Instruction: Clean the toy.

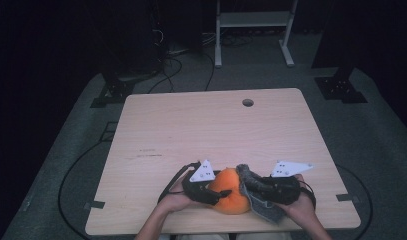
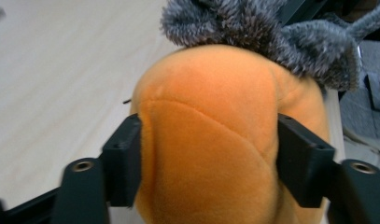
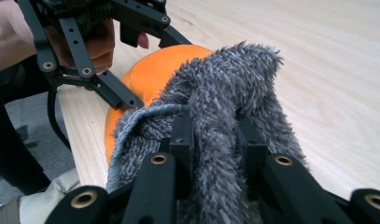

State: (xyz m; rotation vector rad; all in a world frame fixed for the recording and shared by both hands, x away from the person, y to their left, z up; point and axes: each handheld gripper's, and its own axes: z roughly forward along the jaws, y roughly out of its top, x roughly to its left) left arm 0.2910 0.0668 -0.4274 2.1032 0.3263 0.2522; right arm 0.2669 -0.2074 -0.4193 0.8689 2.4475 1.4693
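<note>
An orange plush ball (image 1: 229, 191) rests near the table's front edge, between both hands. My left gripper (image 1: 211, 192) is shut on the orange plush (image 2: 211, 140), one jaw pressed into each side. A grey fuzzy cloth (image 1: 256, 192) drapes over the plush's right side. My right gripper (image 1: 247, 179) is shut on a fold of that grey cloth (image 3: 220, 107), which bunches up between the jaws. In the right gripper view the orange plush (image 3: 150, 74) shows behind the cloth, with the left gripper (image 3: 131, 70) clamped on it.
The wooden table (image 1: 211, 130) has a round cable hole (image 1: 248, 102) at the back. Beyond the table stand a white frame (image 1: 253, 25) and dark stands, with cables on the grey floor.
</note>
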